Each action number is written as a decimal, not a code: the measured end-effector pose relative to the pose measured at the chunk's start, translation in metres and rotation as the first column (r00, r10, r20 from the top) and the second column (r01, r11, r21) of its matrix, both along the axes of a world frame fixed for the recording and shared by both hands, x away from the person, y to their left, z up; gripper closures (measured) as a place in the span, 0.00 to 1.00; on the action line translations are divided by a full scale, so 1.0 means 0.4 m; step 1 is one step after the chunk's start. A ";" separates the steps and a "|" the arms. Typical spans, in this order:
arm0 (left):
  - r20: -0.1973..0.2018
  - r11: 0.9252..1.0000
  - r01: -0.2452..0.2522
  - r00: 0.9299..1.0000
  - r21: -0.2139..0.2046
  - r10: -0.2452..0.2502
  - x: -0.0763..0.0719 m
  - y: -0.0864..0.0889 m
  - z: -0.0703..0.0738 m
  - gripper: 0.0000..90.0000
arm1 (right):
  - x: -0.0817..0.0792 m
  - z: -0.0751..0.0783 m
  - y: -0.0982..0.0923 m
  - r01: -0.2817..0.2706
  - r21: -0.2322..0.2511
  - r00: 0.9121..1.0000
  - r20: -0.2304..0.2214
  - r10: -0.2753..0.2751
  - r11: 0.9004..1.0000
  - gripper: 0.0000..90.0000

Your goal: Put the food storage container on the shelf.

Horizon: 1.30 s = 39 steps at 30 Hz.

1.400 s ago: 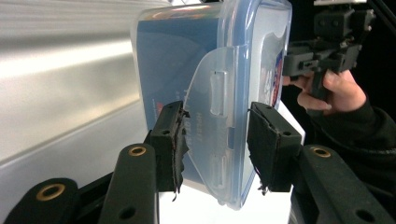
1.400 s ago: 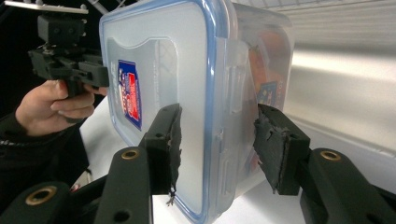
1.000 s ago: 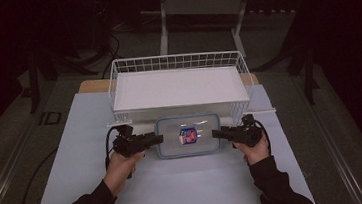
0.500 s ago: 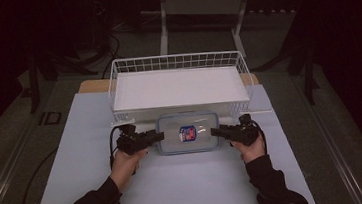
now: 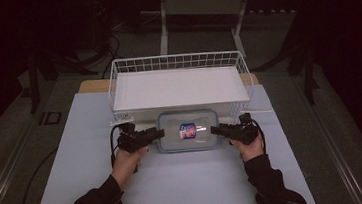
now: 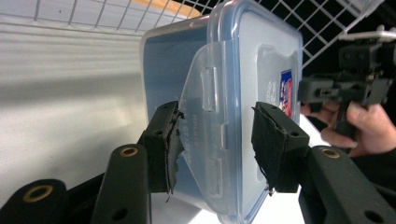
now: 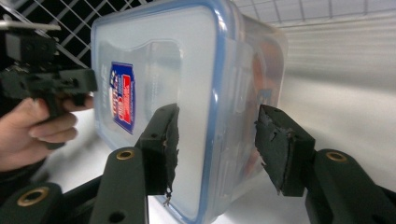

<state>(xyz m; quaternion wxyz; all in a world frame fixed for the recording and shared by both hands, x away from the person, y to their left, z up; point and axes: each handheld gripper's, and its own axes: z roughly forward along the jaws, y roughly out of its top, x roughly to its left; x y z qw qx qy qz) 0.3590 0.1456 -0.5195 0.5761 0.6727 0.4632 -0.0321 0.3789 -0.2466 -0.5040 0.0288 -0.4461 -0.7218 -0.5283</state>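
Lidded plastic container (image 5: 188, 137) (blue-rimmed) sits between left gripper (image 6: 215, 142) and right gripper (image 7: 215, 142), jaws spread around its ends.

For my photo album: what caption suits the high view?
Two hand-held grippers, left and right, meet opposite ends of a lidded plastic box before a wire basket.

Clear lidded blue-rimmed container (image 5: 189, 137), flat, just before white wire basket (image 5: 179, 84)
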 end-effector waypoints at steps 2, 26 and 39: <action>-0.002 1.000 -0.006 1.000 -0.001 0.006 0.002 -0.002 -0.002 0.56 | -0.002 0.002 0.003 0.007 -0.015 1.000 0.014 -0.007 1.000 0.54; 0.148 0.997 -0.057 0.988 0.049 0.050 -0.009 -0.024 0.022 0.33 | -0.010 0.020 0.051 0.144 -0.135 0.979 0.160 -0.122 0.980 0.40; 0.173 0.998 0.026 0.984 0.050 -0.034 -0.105 0.005 0.067 0.12 | -0.113 0.102 0.092 0.103 -0.105 0.965 0.253 -0.074 0.989 0.43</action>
